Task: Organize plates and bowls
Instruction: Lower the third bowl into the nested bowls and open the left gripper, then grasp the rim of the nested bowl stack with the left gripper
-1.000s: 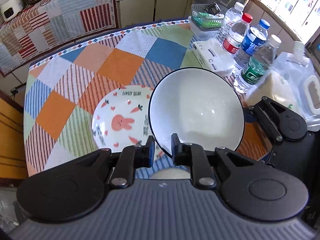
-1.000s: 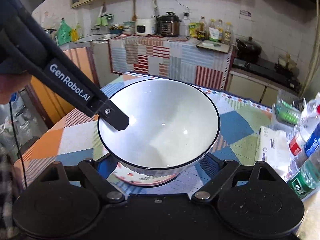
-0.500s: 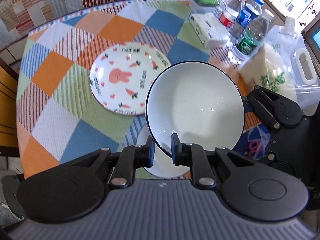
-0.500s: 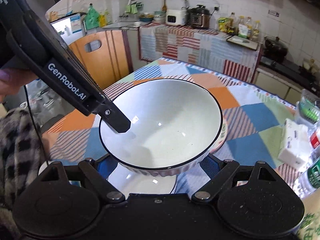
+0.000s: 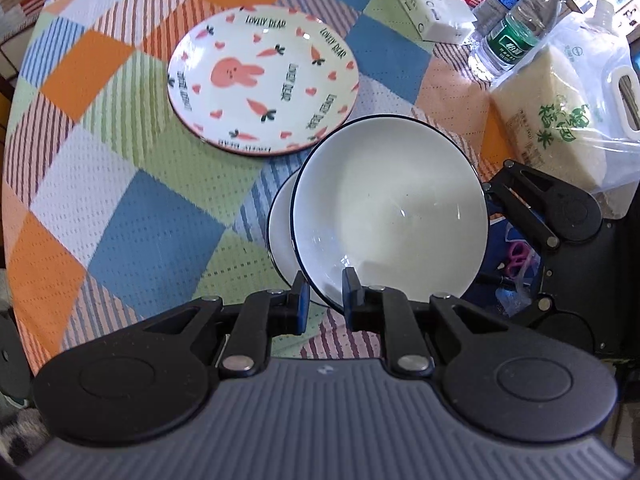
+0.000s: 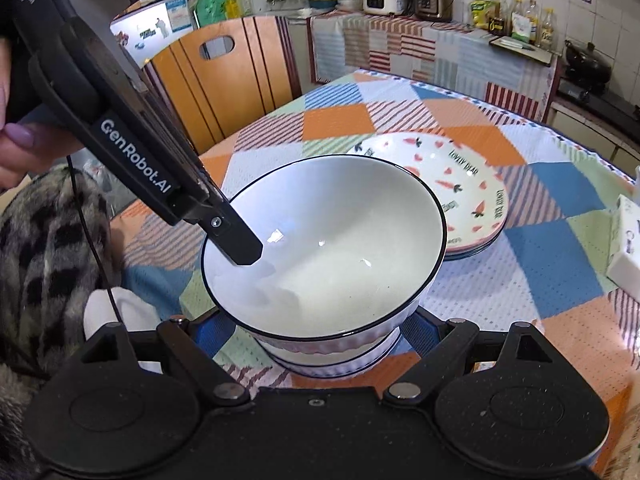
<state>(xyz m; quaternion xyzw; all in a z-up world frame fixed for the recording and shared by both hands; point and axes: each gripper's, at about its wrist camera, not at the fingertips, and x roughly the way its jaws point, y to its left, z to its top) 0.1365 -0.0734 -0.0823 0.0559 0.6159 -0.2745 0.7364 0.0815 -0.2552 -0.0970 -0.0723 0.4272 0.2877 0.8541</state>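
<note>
The white bowl (image 5: 390, 216), glossy ceramic with a thin dark rim, is pinched at its near rim by the left gripper (image 5: 323, 296), one finger inside the wall and one outside. It is carried tilted, low and right of centre in the left wrist view, directly over a second bowl (image 5: 280, 236) of the same make standing on the surface (image 5: 120, 184). The ribbed outer walls of both are shown in the right wrist view, the upper bowl (image 6: 324, 248) seemingly just short of nested, slightly off-centre. The right gripper (image 6: 320, 344) is seen spread wide, its fingers flanking the stack without visible contact. The rabbit-and-carrot plate (image 5: 262, 80) is left flat at the upper middle, beyond the bowls. A straight lowering is judged to be called for.
</note>
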